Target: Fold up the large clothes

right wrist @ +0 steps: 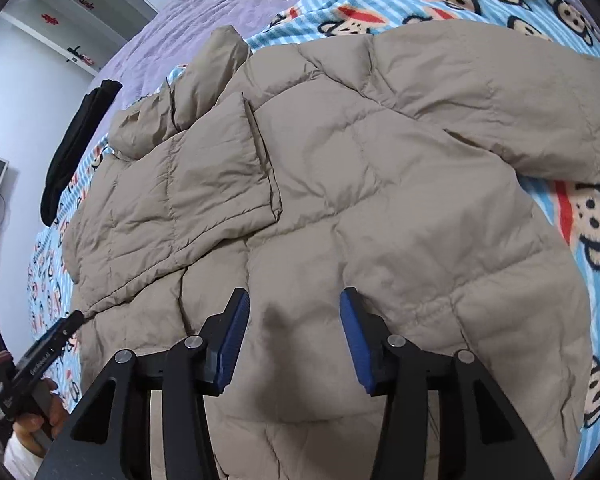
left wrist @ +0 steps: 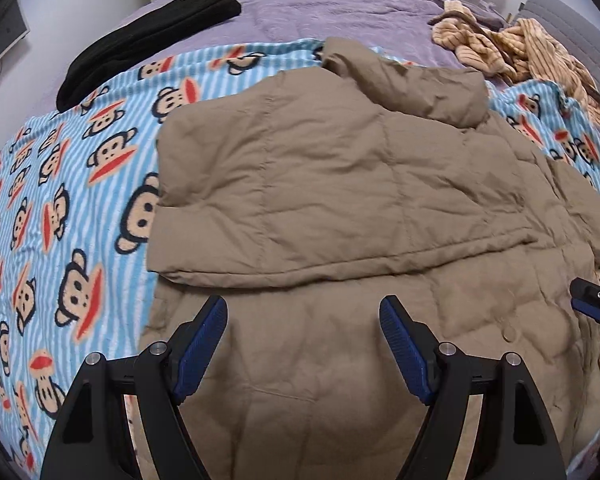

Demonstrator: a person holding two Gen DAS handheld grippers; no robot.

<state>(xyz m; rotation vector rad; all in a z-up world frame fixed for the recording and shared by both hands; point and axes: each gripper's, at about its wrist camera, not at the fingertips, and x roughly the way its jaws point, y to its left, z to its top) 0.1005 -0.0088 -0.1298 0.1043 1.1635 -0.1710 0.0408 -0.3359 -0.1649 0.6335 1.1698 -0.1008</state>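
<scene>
Jacket (left wrist: 340, 168): tan, quilted, flat on monkey blanket (left wrist: 60, 208), one sleeve folded across. Likely soft, puffy, light, slippery; best pinched at hem or outstretched sleeve (right wrist: 500, 92). Left gripper (left wrist: 304, 312), right gripper (right wrist: 294, 304): jaws apart, empty, above jacket.

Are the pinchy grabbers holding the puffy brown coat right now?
No. The left gripper and right gripper are both open above the tan jacket, with nothing between their fingers.
</scene>
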